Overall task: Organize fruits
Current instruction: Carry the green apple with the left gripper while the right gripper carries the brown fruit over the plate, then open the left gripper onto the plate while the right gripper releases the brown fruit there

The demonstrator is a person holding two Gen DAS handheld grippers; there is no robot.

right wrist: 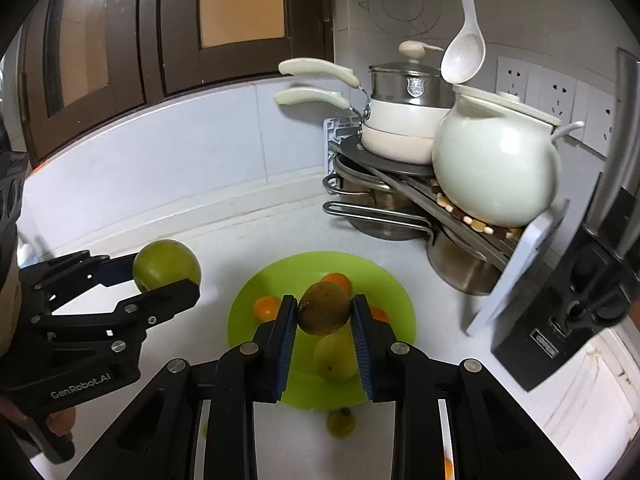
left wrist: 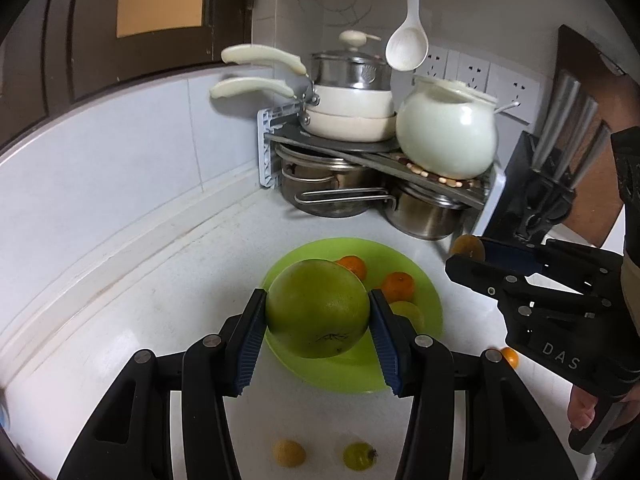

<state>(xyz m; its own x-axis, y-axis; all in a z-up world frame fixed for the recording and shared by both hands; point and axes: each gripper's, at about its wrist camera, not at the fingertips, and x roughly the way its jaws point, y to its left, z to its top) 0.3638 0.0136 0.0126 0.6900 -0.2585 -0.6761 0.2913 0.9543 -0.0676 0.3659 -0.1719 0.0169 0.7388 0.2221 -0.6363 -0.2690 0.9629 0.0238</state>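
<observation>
While both claws grip fruit, bare counter [right wrist: 248,236] rings the plate [right wrist: 384,280].

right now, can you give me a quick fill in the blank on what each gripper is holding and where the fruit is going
1. The left gripper is shut on a large ____ fruit.
2. The right gripper holds a smaller brownish fruit above the green ____.
3. The small round fruits already lying there are ____ in colour.
4. A white ____ hangs above the pots.

Missing words: green; plate; orange; spoon
</observation>
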